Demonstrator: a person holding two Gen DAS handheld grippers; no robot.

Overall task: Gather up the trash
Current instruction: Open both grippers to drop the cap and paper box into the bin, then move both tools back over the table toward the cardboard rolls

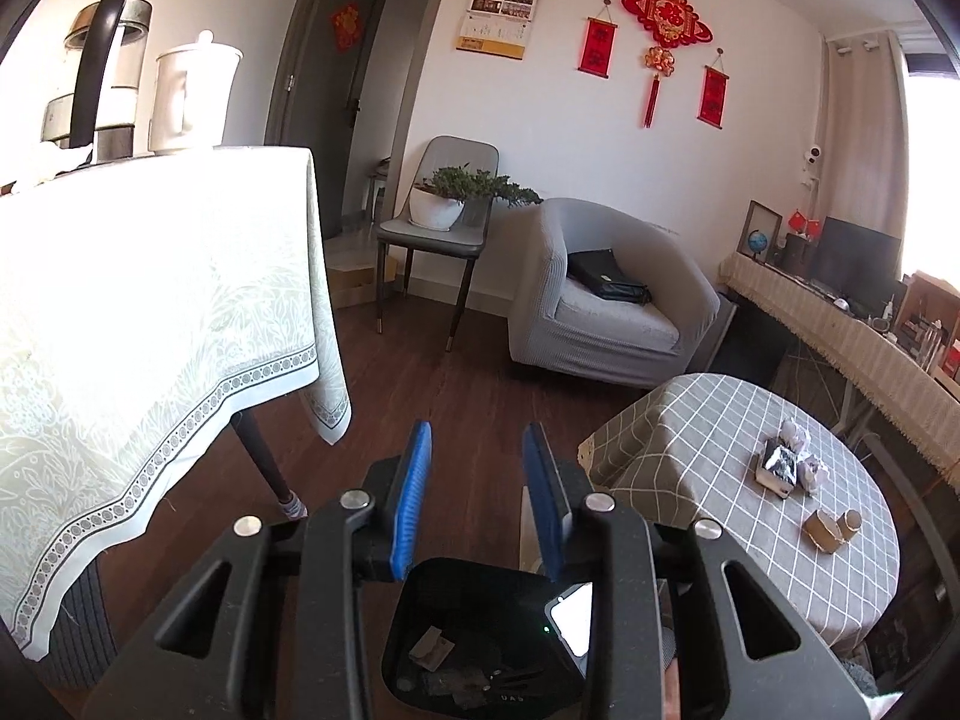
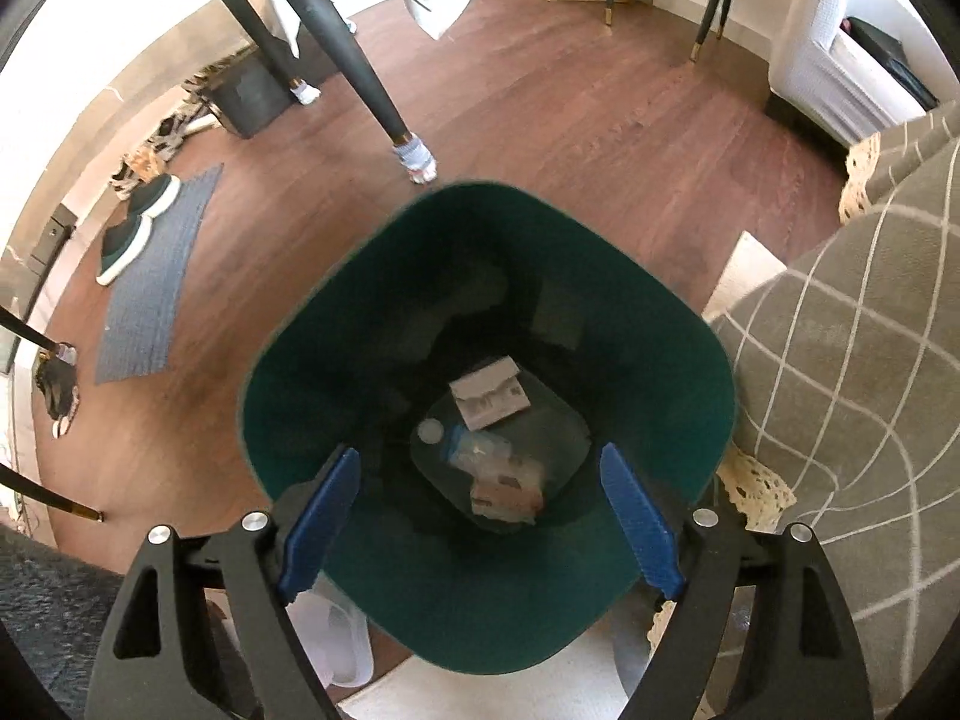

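Observation:
A dark green bin (image 2: 360,312) stands on the wooden floor right under my right gripper (image 2: 480,450), which points down into it, open, with nothing between its blue pads. At the bin's bottom lie a folded paper (image 2: 489,399), a clear bottle (image 2: 456,438) and a crumpled wrapper (image 2: 504,492). In the left wrist view the same bin (image 1: 456,576) shows below my left gripper (image 1: 477,426), whose jaws are drawn in to a narrow slot and hold nothing. On the round checked table (image 1: 720,420) sit a foil wrapper (image 1: 777,468), tissue balls (image 1: 795,435) and small brown pieces (image 1: 831,528).
A big table with a white cloth (image 1: 150,300) and its dark leg (image 2: 360,60) stand to the left of the bin. The checked cloth (image 2: 870,360) hangs close on the right. Beyond are a grey armchair (image 1: 612,300), a chair with a plant (image 1: 438,210), shoes (image 2: 138,222) and a mat (image 2: 156,282).

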